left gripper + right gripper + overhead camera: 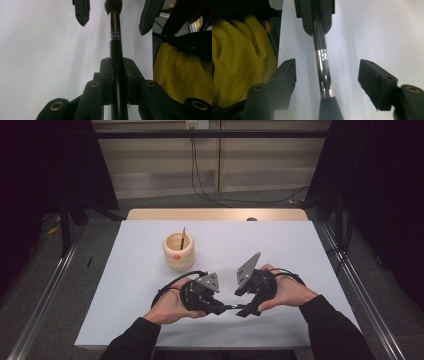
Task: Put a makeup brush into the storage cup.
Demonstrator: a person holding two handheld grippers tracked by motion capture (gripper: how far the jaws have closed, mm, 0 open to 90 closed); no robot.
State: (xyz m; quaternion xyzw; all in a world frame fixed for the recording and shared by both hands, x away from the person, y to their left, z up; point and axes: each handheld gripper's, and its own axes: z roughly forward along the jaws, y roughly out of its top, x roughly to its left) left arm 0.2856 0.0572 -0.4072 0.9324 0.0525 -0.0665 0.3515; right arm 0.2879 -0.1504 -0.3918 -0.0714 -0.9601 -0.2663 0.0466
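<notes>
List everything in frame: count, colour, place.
makeup brush: 1, black handle, silver ferrule, dark bristles; between the two grippers, over the table's near middle
holder: 1, cream, ribbed, orange spot on front; table, left of centre
stick: 1, thin, dark; standing in the holder
table: 1, white top
left gripper: 1, black; shut on the brush handle
right gripper: 1, black; jaws open either side of the ferrule, not touching it
hands: 2, dark sleeves, bottom edge

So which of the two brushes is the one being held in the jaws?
The black-handled brush, clamped level in the left gripper above the table. The other brush stands untouched in the cream pot.
</notes>
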